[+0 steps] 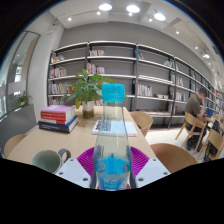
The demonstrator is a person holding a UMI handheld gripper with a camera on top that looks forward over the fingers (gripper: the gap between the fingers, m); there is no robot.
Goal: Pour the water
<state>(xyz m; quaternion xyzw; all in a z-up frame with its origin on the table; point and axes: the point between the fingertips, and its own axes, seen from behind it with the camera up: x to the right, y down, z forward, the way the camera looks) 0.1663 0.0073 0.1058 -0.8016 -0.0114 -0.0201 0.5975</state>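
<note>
The water bottle (113, 140) is what we look at first: a clear plastic bottle with a blue cap, standing upright and rising straight up between the two fingers of our gripper (113, 163). The magenta pads (88, 160) sit at either side of the bottle's lower body, and both appear to press against it, so we read the gripper as closed narrowly around the bottle and holding it. We cannot see the bottle's base, which is hidden below the fingers.

Taking the bottle as our landmark, the wooden table (75, 140) spreads out behind and beneath it. To the bottle's left and low down, near the finger on that side, we see a grey-green cup (47, 159) resting on the table. Farther left and beyond the bottle lies a stack of books (58, 118) with a red cover on top. Just behind the bottle's cap, slightly to the left, stands a potted plant (85, 88) with broad green leaves. Directly behind the bottle, partly hidden by it, an open book or papers (112, 127) lie flat on the table.

To the bottle's right we see wooden chairs (172, 155) drawn up near the table, and farther right a seated person (197, 105). Well beyond the bottle, long bookshelves (150, 75) run across the back wall, with round ceiling lights (133, 9) above.
</note>
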